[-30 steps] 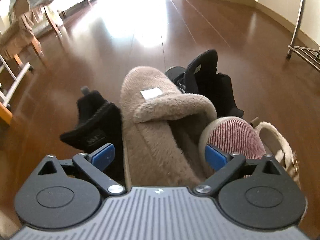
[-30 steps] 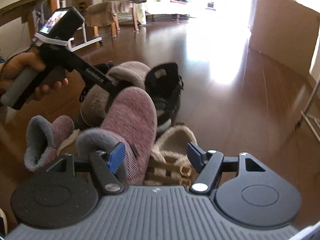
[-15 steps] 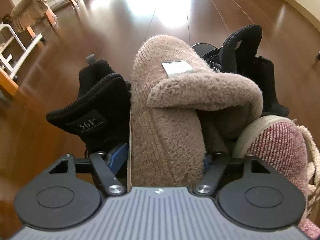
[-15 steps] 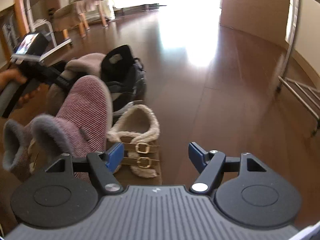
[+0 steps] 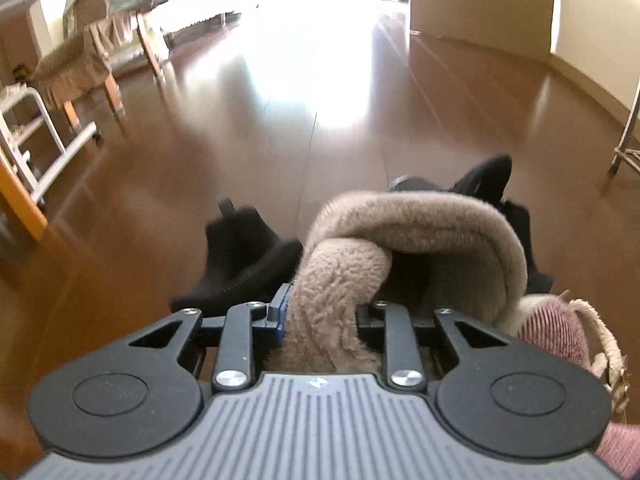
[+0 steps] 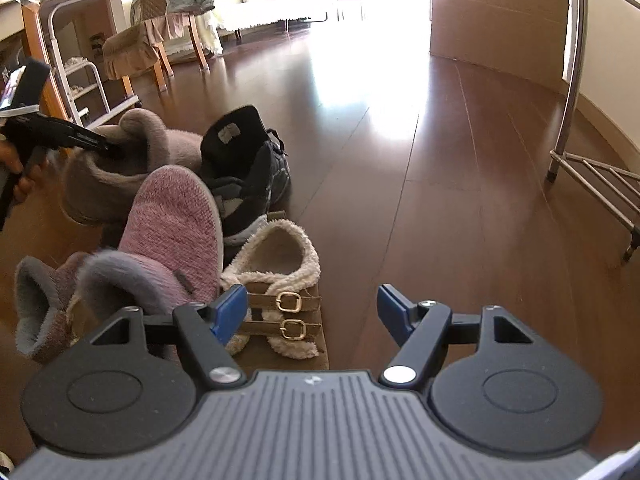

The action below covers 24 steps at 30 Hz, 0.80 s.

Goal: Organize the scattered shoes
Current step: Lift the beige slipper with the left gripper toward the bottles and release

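My left gripper [image 5: 326, 312] is shut on the side wall of a tan fuzzy slipper [image 5: 420, 232], one finger outside and one inside its opening. The slipper looks tilted up at the heel. A black shoe [image 5: 244, 256] lies to its left, a black sneaker [image 5: 492, 176] behind it, and a pink knit slipper [image 5: 548, 324] to its right. In the right wrist view, the left gripper [image 6: 108, 146] bites the tan slipper [image 6: 120, 172]. My right gripper [image 6: 312, 306] stands open, nothing between its pads, just above a fleece-lined buckled sandal [image 6: 276, 256] beside two pink slippers [image 6: 172, 220].
The shoes lie in a heap on a brown wooden floor [image 6: 440, 200]. A metal shoe rack [image 6: 592, 168] stands at the right, a skirted chair [image 6: 132, 52] and a white metal frame [image 6: 80, 80] at the left. A hand [image 6: 16, 168] holds the left gripper's handle.
My left gripper closed from wide open onto the tan slipper's wall, then pulled back and up with it. My right gripper swung right, from over the pink slipper to over the buckled sandal.
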Each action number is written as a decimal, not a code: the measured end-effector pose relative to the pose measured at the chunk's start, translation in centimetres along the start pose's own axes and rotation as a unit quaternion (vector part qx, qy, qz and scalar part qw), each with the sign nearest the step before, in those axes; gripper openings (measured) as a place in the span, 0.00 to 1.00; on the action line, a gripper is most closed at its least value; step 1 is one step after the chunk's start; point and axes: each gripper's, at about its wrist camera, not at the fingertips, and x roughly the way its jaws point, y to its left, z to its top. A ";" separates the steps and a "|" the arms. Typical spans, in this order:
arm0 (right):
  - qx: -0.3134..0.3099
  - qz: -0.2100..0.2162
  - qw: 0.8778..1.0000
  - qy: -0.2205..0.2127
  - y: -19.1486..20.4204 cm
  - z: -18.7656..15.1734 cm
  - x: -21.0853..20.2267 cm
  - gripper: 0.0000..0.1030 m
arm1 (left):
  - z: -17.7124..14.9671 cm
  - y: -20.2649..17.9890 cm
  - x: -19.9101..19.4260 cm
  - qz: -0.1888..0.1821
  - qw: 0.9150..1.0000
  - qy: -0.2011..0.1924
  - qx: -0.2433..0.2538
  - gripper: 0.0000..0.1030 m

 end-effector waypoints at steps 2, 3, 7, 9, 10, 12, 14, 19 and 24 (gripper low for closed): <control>-0.001 -0.001 1.000 -0.007 0.1 0.0 -0.7 0.67 | 0.3 0.3 -2.7 -0.012 1.000 -0.019 0.015 0.28; 0.000 -0.002 1.000 -0.009 0.1 0.0 -0.9 0.67 | 0.3 0.4 -3.4 -0.014 0.999 -0.025 0.021 0.28; 0.010 -0.003 1.000 -0.022 -0.3 -0.4 -2.5 0.67 | 0.6 1.1 -8.5 -0.033 0.997 -0.060 0.036 0.28; 0.013 -0.004 1.000 -0.026 -0.5 -0.6 -3.1 0.67 | 0.7 1.7 -10.4 -0.047 0.995 -0.078 0.038 0.28; 0.013 -0.006 1.000 -0.027 -0.6 -0.7 -3.5 0.67 | 0.9 1.6 -12.1 -0.056 0.993 -0.091 0.049 0.28; 0.014 -0.013 0.999 -0.031 -0.9 -1.1 -4.7 0.67 | 1.1 0.5 -14.9 -0.082 0.988 -0.111 0.074 0.28; 0.016 -0.021 0.999 -0.032 -1.4 -1.6 -5.7 0.67 | 1.3 -0.8 -16.9 -0.109 0.982 -0.122 0.095 0.28; 0.033 -0.055 0.997 -0.032 -3.1 -3.7 -9.7 0.68 | 0.8 -6.5 -19.1 -0.224 0.954 -0.109 0.166 0.28; 0.063 -0.098 0.993 -0.022 -5.1 -6.8 -14.4 0.71 | -1.9 -14.7 -17.3 -0.329 0.901 -0.044 0.279 0.28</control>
